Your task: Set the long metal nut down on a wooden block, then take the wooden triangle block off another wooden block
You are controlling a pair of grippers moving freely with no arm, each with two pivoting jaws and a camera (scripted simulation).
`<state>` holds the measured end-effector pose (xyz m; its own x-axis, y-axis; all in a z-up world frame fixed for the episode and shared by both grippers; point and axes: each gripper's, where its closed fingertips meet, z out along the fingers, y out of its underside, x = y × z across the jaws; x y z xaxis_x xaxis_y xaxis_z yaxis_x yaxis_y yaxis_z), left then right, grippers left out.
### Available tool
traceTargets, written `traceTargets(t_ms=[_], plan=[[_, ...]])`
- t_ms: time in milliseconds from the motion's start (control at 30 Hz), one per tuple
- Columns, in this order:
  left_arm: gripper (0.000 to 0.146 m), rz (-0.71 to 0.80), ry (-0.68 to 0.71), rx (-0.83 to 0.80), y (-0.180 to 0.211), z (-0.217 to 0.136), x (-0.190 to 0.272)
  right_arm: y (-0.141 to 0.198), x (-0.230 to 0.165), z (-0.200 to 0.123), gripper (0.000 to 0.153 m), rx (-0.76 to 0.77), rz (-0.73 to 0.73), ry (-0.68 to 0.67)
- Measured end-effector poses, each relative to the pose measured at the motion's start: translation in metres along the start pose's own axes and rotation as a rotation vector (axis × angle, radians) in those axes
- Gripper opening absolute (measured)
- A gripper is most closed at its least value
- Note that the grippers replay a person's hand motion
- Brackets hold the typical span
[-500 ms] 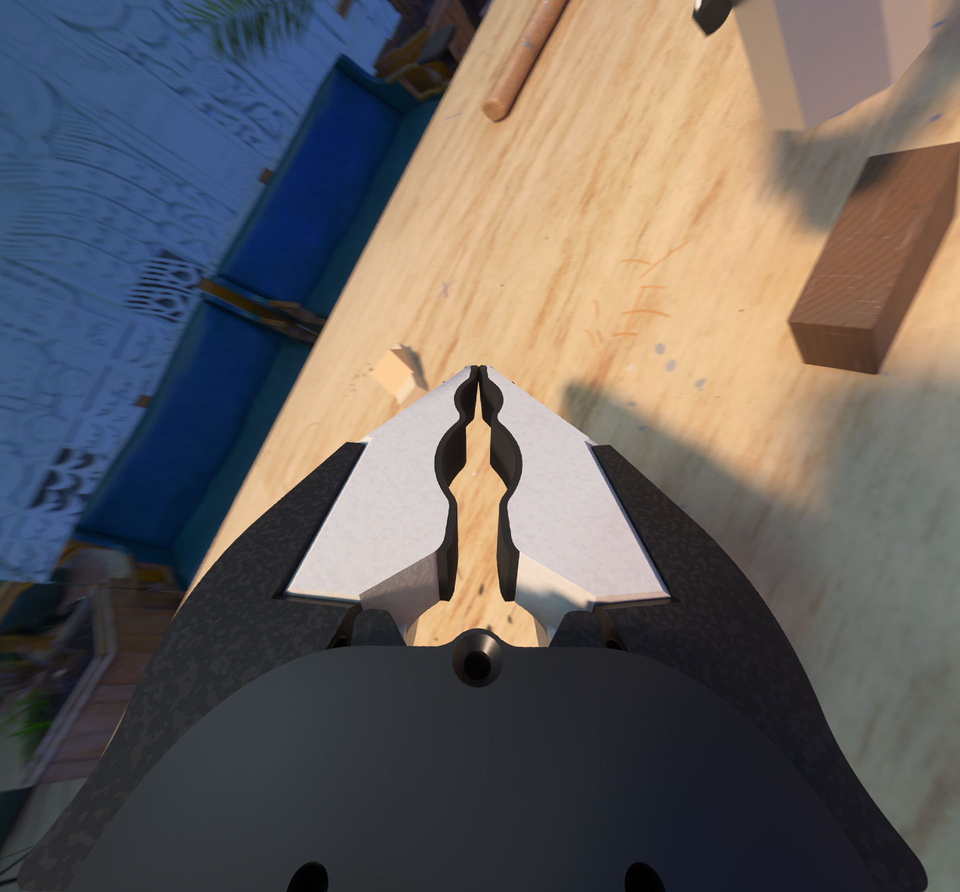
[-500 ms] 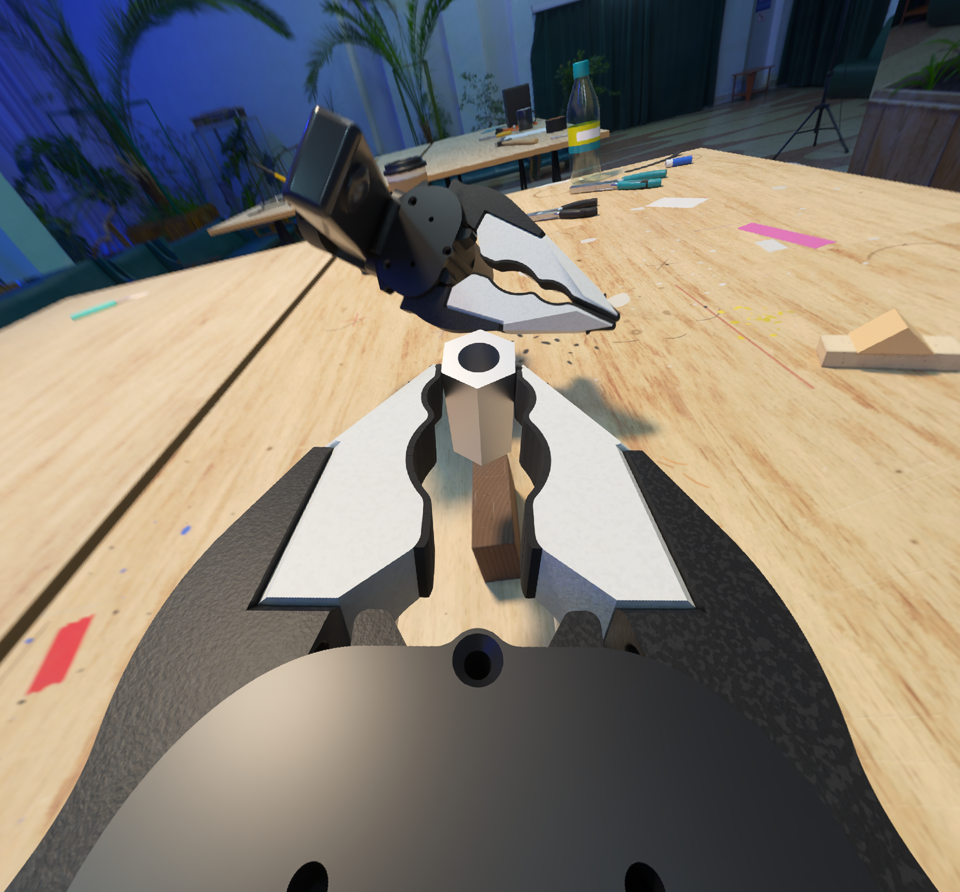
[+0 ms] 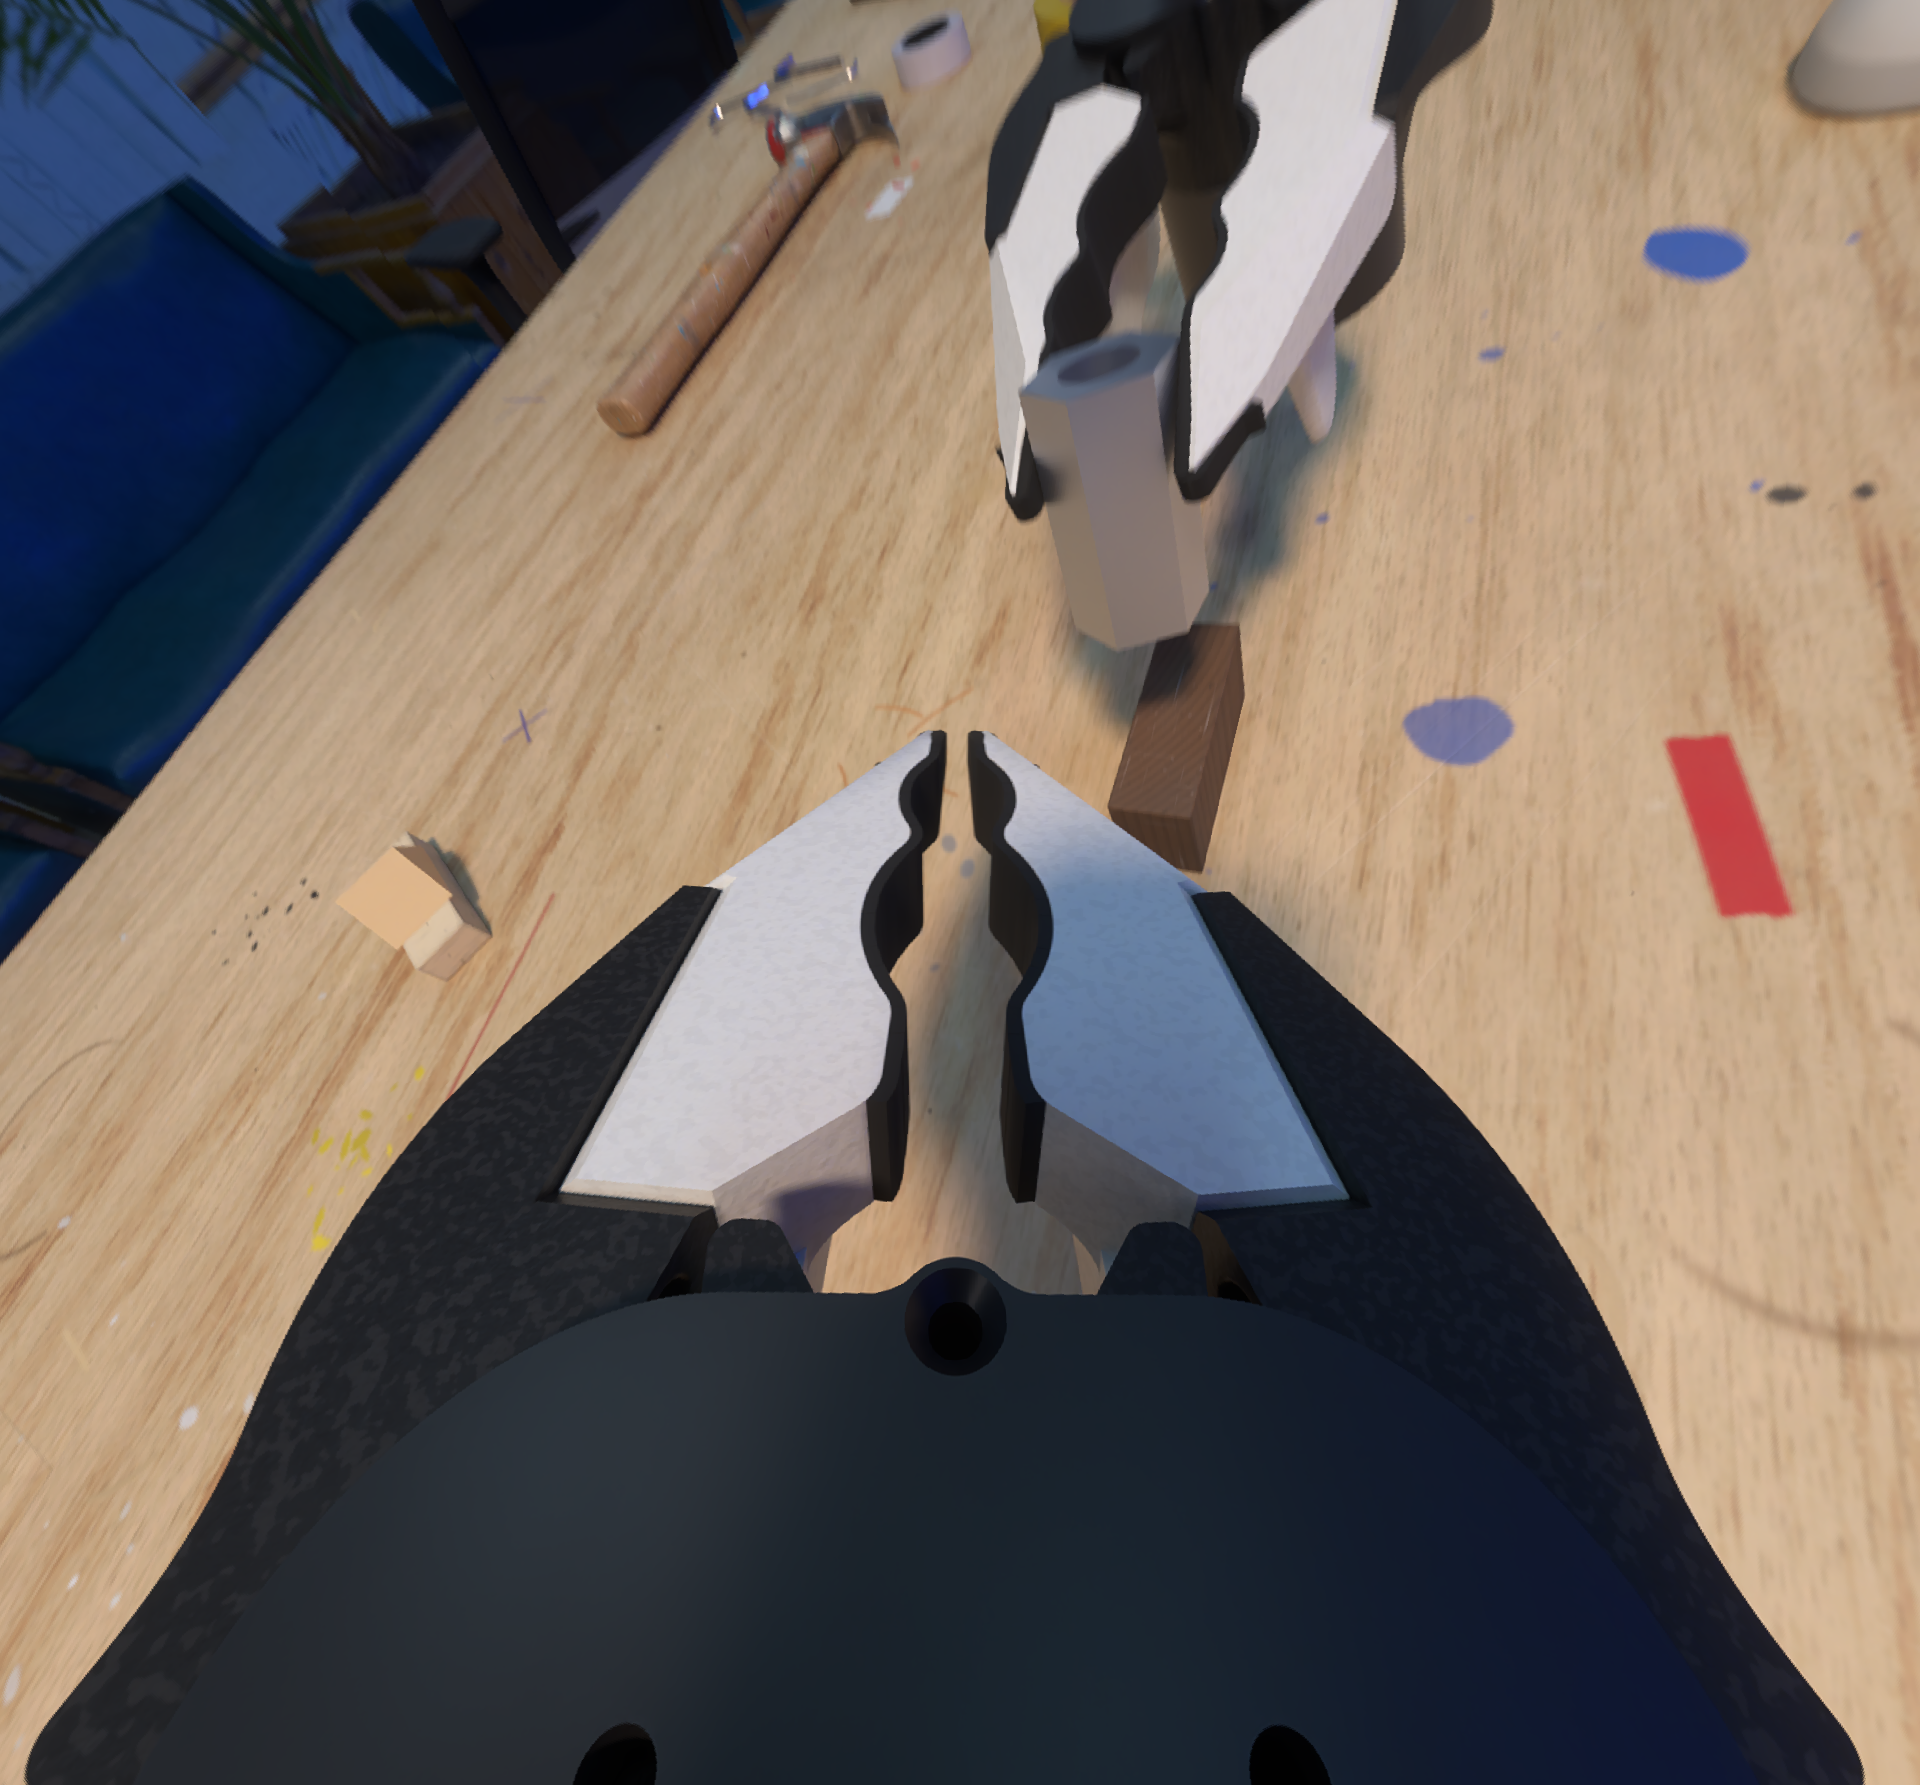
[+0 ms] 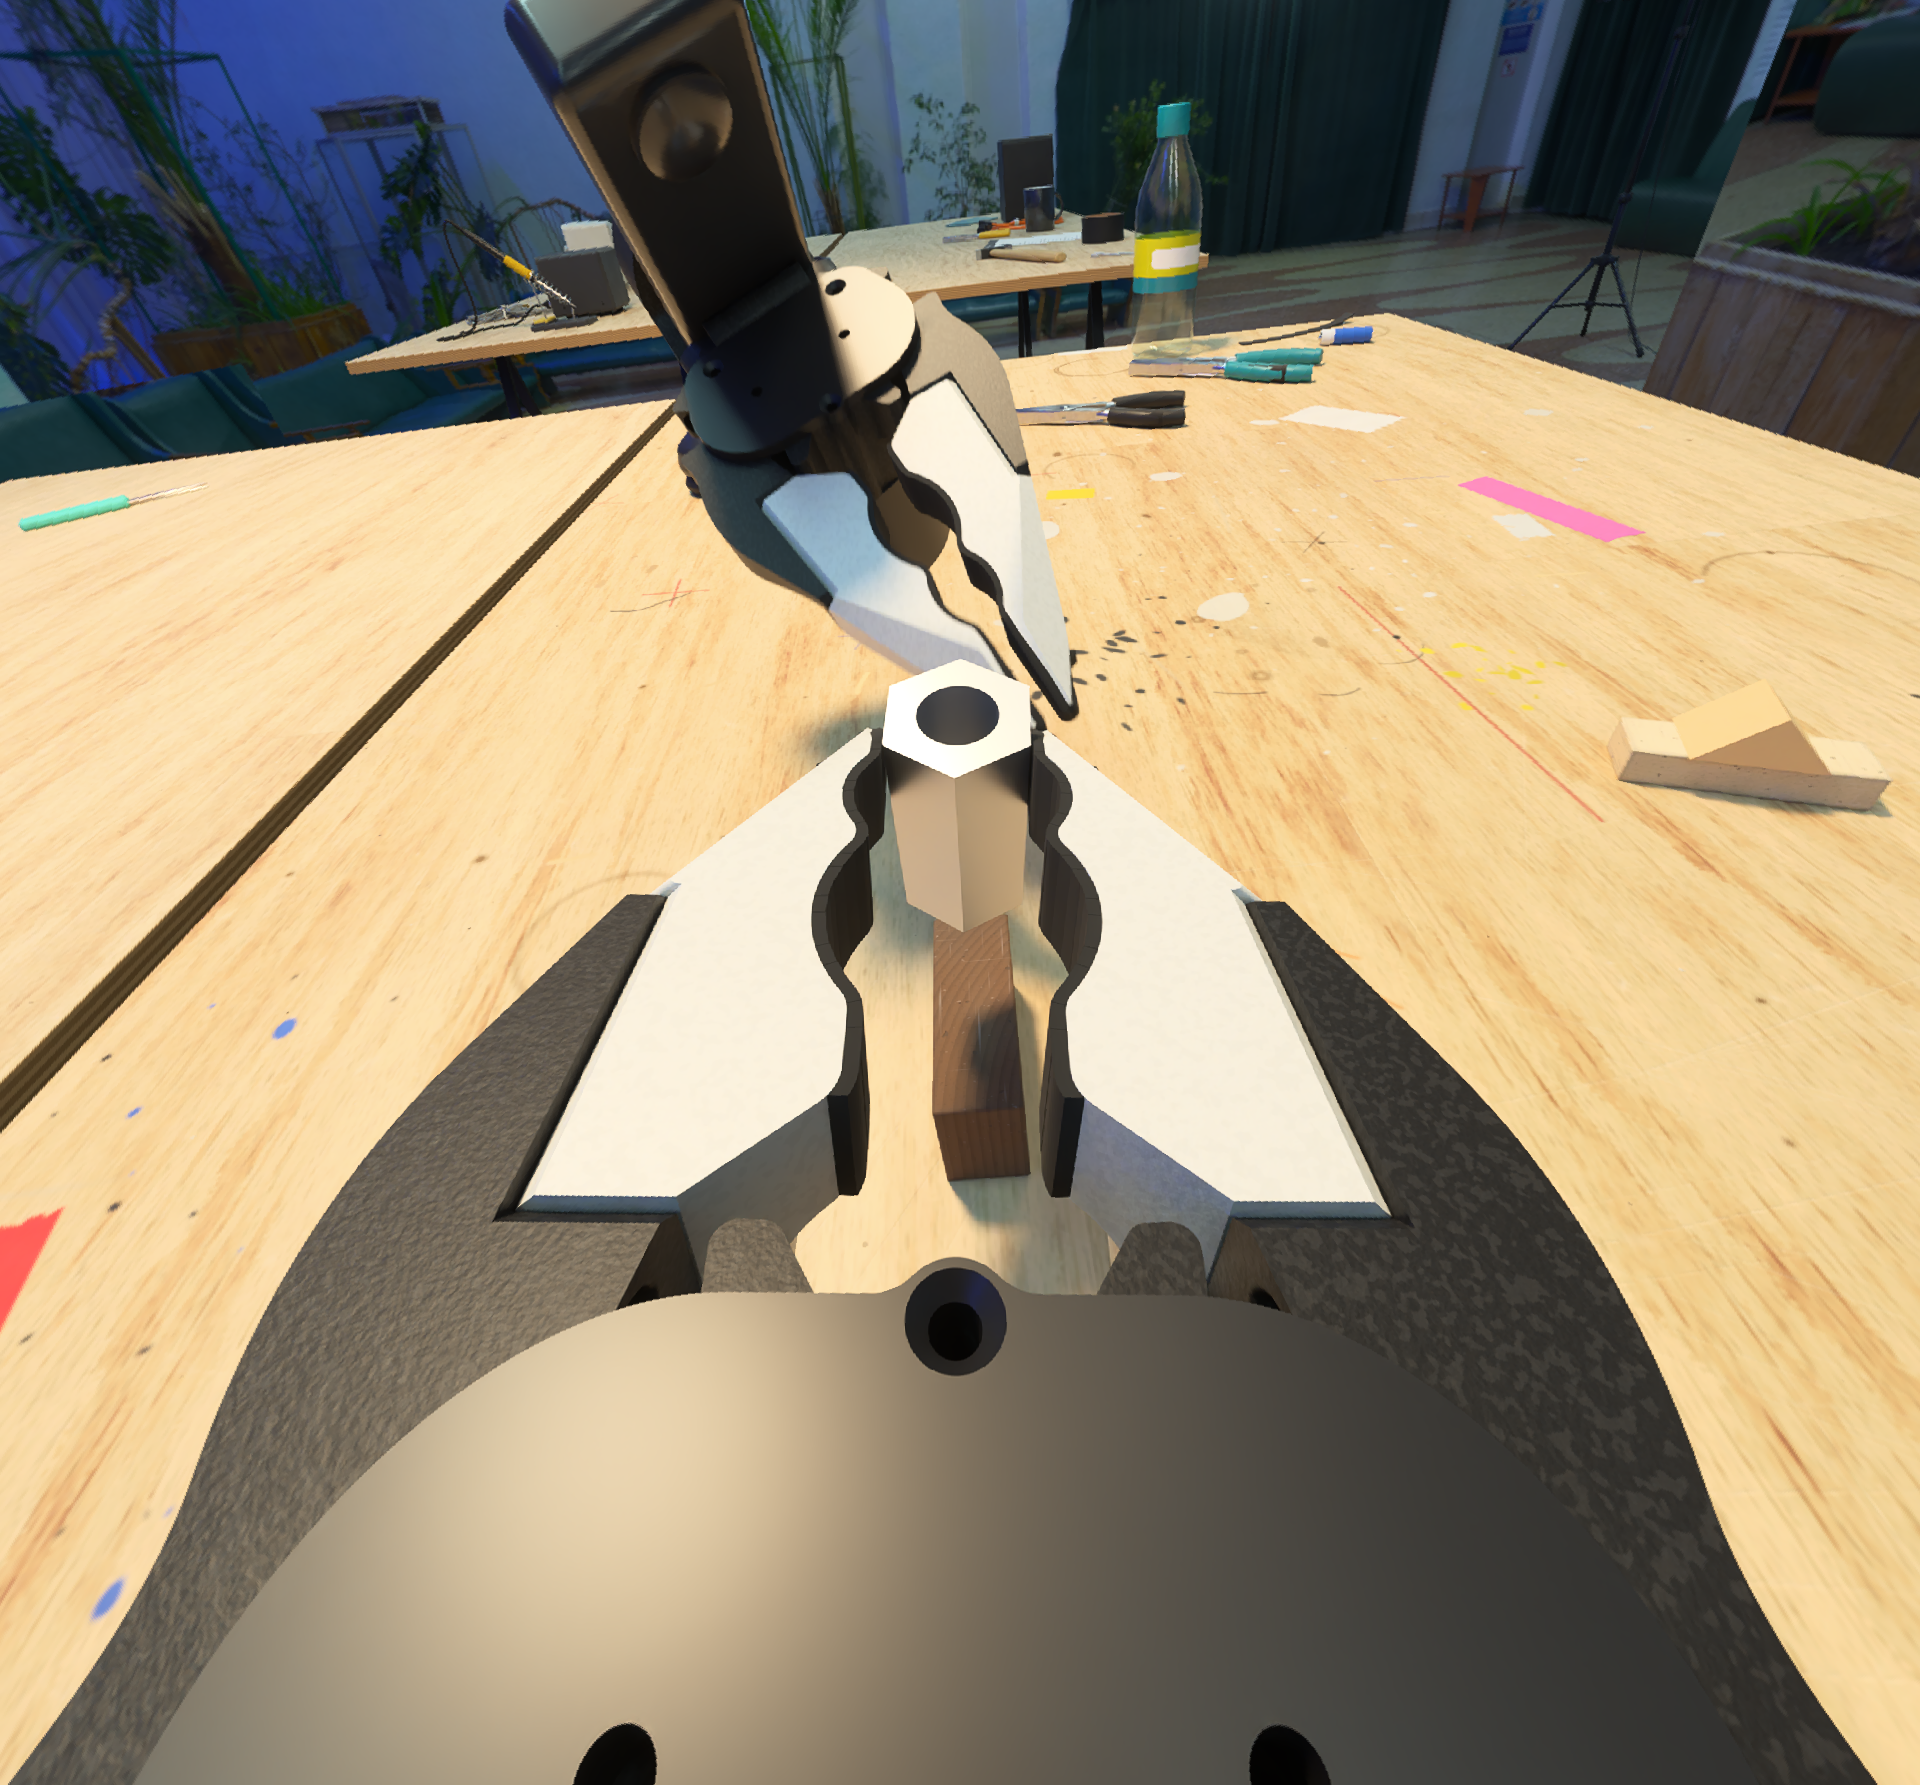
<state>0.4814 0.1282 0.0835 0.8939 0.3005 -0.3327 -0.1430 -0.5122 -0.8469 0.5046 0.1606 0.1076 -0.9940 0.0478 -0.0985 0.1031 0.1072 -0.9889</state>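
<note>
Hanging low over the pale wooden table (image 4: 1455, 1008), the right gripper (image 4: 958, 748) clamps the long metal nut (image 4: 956, 800) between its fingertips, the hexagonal piece upright with its bore facing up. Directly beneath the nut, between the two white fingers (image 4: 727, 987), lies a dark wooden block (image 4: 977, 1081) flat on the table; the nut's lower end sits over the block's far end, though whether the two touch I cannot tell. Just beyond the nut, the left gripper (image 4: 1023, 670) tilts down toward it, tips nearly together with only a thin slit between them and nothing held. From the left gripper's own view (image 3: 956, 748), its tips point toward the near end of the dark block (image 3: 1174, 759), which lies slightly to their right, with the nut (image 3: 1117, 509) and the right gripper (image 3: 1127, 447) above and beyond it. Off to the left gripper's left, well apart from the dark block, a pale wooden block (image 3: 442, 935) rests on the table with the wooden triangle block (image 3: 400, 888) on top; the right gripper sees that same pair far to its right, triangle (image 4: 1745, 727) sitting on the pale block (image 4: 1756, 774). Farther off along the table lie a hammer (image 3: 748, 218), a roll of tape (image 3: 932, 50), and a clear bottle (image 4: 1166, 229).
</note>
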Motion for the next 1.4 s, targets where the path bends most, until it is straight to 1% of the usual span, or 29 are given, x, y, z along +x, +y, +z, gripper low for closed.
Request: traceTargets(t_ms=[33, 167, 267, 433, 667, 1400], plan=[[0.000, -0.005, -0.003, 0.024, -0.005, -0.002, -0.001, 0.000, 0.000, 0.000, 0.027, -0.001, 0.001, -0.001], [0.000, -0.025, 0.014, 0.101, -0.019, -0.010, 0.000, 0.003, 0.000, 0.002, 0.027, -0.017, -0.002, 0.003], [0.000, -0.028, 0.037, 0.126, -0.025, -0.012, 0.004, 0.003, 0.001, 0.002, 0.027, -0.017, -0.001, 0.011], [0.000, -0.009, 0.057, 0.126, -0.027, -0.010, 0.011, 0.002, 0.005, 0.000, 0.027, -0.005, 0.014, 0.025], [0.000, 0.003, 0.049, 0.134, -0.030, -0.009, 0.012, 0.003, 0.004, 0.001, 0.027, -0.006, 0.024, 0.016], [0.000, 0.017, 0.049, 0.092, -0.024, -0.005, 0.015, 0.016, 0.004, 0.003, 0.027, -0.078, 0.030, 0.007]])
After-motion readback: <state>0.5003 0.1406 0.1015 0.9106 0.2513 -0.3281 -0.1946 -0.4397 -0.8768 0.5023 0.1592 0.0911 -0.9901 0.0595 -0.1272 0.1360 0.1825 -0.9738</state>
